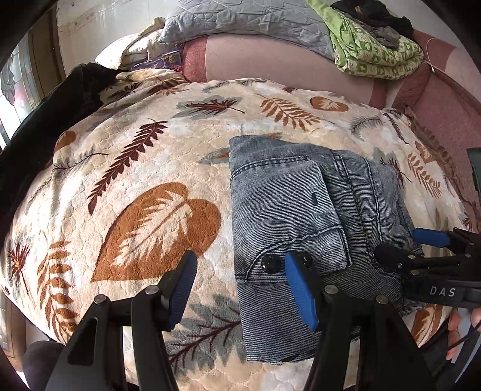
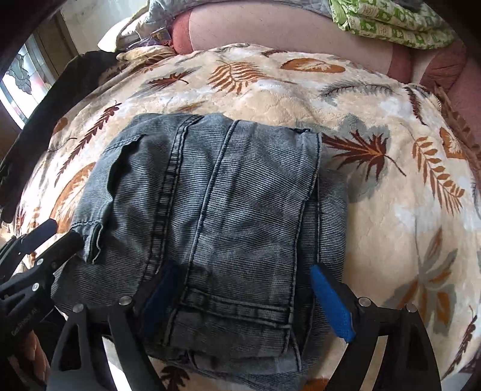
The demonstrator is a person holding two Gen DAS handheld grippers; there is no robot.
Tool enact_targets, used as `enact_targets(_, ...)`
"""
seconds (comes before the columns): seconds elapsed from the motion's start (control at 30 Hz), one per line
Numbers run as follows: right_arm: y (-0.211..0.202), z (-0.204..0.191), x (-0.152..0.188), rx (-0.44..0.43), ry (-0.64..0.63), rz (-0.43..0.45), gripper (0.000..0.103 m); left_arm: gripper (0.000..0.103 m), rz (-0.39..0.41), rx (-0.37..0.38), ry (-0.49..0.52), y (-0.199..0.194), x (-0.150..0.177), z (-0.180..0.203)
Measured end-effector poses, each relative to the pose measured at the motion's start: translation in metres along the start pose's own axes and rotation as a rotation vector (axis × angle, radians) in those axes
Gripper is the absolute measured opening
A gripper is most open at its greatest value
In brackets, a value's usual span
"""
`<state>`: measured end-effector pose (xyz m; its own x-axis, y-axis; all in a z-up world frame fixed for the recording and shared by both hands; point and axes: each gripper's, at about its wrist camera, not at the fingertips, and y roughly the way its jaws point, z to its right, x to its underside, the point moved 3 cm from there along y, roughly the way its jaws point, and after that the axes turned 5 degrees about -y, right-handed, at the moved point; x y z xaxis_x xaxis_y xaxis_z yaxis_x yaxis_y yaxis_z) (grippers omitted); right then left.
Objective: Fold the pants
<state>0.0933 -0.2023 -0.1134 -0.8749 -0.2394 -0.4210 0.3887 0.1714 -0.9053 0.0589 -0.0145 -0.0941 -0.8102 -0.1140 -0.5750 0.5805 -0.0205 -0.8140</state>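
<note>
The folded denim jeans (image 2: pixel 210 210) look thick, soft and heavyish; grip the layered bottom hem. The right claw (image 2: pixel 243 288) straddles it wide open; the left claw (image 1: pixel 240 282) gapes empty.

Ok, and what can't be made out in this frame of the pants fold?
- Near edge of the folded jeans: right wrist view, cut off by the bottom edge and covered by the right gripper.
- Layers under the jeans' top fold: both views, hidden by the denim.
- Second black button: left wrist view, partly behind a fingertip of the left gripper.
- Dark clothes on the far pile: cut off by the top edge.
</note>
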Motion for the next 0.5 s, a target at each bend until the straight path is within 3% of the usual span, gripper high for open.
enact_targets(0.07,-0.01,-0.003,0.005,0.004,0.0,0.041,0.09,0.062,0.031,-0.008,-0.016,-0.007,-0.003,-0.003)
enact_targets(0.17,0.014,-0.01,0.026,0.02,-0.025,-0.028,0.091,0.062,0.002,-0.005,-0.02,0.001,-0.003,-0.003)
enact_targets(0.23,0.008,-0.011,0.029,0.028,-0.033,0.002,0.092,0.062,-0.045,-0.043,0.067,0.015,0.007,0.008)
enact_targets(0.27,0.007,-0.01,0.028,0.015,-0.024,-0.017,0.092,0.063,-0.016,-0.076,0.117,0.015,0.01,0.014)
enact_targets(0.37,-0.003,-0.005,0.02,-0.022,-0.013,-0.023,0.092,0.062,0.022,-0.079,0.125,0.003,0.008,0.014)
enact_targets(0.5,-0.029,0.01,-0.013,-0.06,0.05,0.071,0.092,0.062,0.034,-0.044,0.078,-0.007,0.006,0.007)
